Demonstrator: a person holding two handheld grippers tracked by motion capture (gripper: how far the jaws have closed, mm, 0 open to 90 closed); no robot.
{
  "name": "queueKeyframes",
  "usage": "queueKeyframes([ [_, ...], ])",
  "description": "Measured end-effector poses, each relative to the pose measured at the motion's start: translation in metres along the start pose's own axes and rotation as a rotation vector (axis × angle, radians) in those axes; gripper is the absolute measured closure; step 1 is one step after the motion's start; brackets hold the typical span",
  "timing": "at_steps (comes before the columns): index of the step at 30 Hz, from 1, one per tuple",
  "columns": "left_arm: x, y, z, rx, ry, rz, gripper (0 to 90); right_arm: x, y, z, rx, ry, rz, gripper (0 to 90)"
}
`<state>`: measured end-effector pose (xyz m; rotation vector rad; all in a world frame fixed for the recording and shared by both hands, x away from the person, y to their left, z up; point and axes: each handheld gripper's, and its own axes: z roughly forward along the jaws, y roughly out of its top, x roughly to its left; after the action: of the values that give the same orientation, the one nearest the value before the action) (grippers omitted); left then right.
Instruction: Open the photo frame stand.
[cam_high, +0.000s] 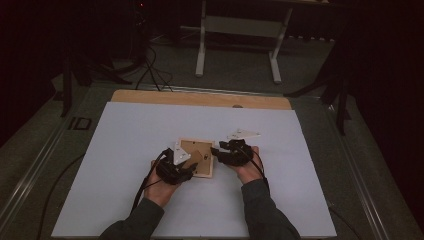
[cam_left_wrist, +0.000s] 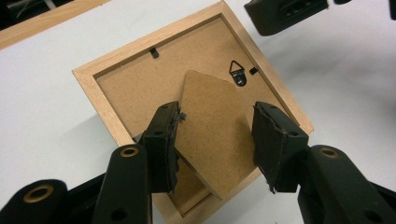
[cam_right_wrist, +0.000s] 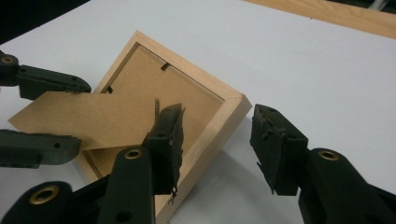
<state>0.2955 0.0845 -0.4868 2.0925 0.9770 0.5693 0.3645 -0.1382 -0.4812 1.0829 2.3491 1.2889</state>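
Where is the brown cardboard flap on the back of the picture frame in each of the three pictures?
High view: the cardboard stand flap is mid-table, between the two grippers, on the frame's back.
Left gripper view: the flap sits in the centre, between the open jaws.
Right gripper view: the flap is at the left, raised off the frame.
Shared landmark: the pale wooden frame on the white table sheet.

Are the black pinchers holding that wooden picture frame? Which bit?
Neither clearly grips yet. The left gripper straddles the frame's fold-out cardboard stand, jaws open. The right gripper is open around the frame's corner.
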Motion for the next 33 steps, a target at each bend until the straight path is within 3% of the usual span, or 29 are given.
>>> queueKeyframes([
  [7, -0.002, -0.001, -0.001, -0.011, 0.006, 0.015, 52.9, -0.002, 0.001, 0.007, 0.022, 0.019, 0.009, 49.4],
  [14, -0.002, -0.003, -0.001, -0.016, 0.008, 0.032, 52.9, -0.011, 0.004, 0.014, 0.037, 0.059, 0.056, 45.4],
  [22, -0.003, -0.006, -0.002, -0.025, 0.015, 0.044, 52.8, -0.012, 0.005, 0.025, 0.074, 0.104, 0.072, 39.8],
  [26, -0.002, -0.008, -0.002, -0.03, 0.013, 0.035, 52.7, -0.014, 0.006, 0.029, 0.084, 0.12, 0.085, 39.3],
  [33, -0.003, -0.01, -0.004, -0.045, 0.015, 0.066, 52.7, -0.017, 0.007, 0.036, 0.095, 0.167, 0.111, 39.4],
])
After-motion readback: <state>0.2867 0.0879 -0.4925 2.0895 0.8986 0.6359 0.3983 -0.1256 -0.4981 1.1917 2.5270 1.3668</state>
